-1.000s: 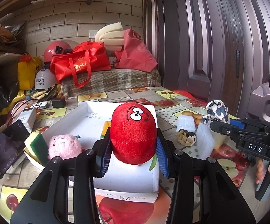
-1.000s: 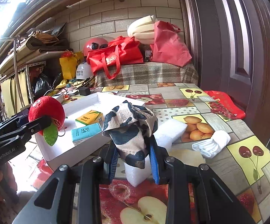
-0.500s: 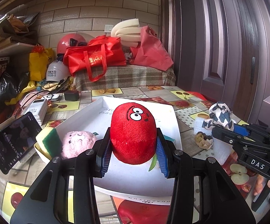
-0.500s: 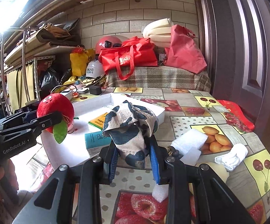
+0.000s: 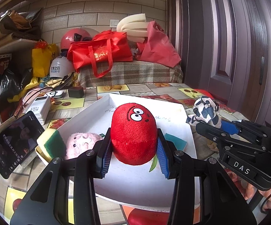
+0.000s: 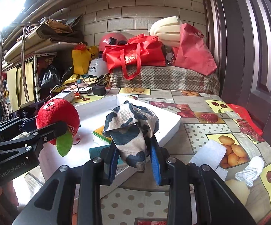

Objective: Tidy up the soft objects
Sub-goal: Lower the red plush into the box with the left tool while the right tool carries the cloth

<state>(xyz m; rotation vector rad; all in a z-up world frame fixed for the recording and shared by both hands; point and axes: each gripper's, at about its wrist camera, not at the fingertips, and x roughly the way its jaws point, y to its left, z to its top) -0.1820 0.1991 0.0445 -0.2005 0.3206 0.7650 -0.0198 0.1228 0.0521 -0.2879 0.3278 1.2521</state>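
My left gripper point(image 5: 133, 150) is shut on a red plush toy with cartoon eyes point(image 5: 133, 131), held above the white tray point(image 5: 135, 183). The same red plush toy point(image 6: 57, 119) shows at the left of the right wrist view, a green leaf hanging under it. My right gripper point(image 6: 134, 161) is shut on a crumpled black-and-white cow-print cloth point(image 6: 130, 129), held over the tray's right rim point(image 6: 170, 129). That cow-print cloth point(image 5: 205, 113) appears at the right of the left wrist view. In the tray lie a pink plush point(image 5: 81, 145) and a yellow-green sponge point(image 5: 49, 143).
Small packets point(image 6: 99, 133) lie in the tray. On the fruit-print tablecloth to the right lie a white foam block point(image 6: 209, 154) and a rolled white cloth point(image 6: 250, 169). A phone point(image 5: 13, 140) leans at the left. Red bags point(image 5: 101, 53) and helmets crowd the back.
Both grippers have travelled over the table with their loads, so the tray now sits closer under them. The red plush hangs over the tray's middle and the cloth has reached its right rim.
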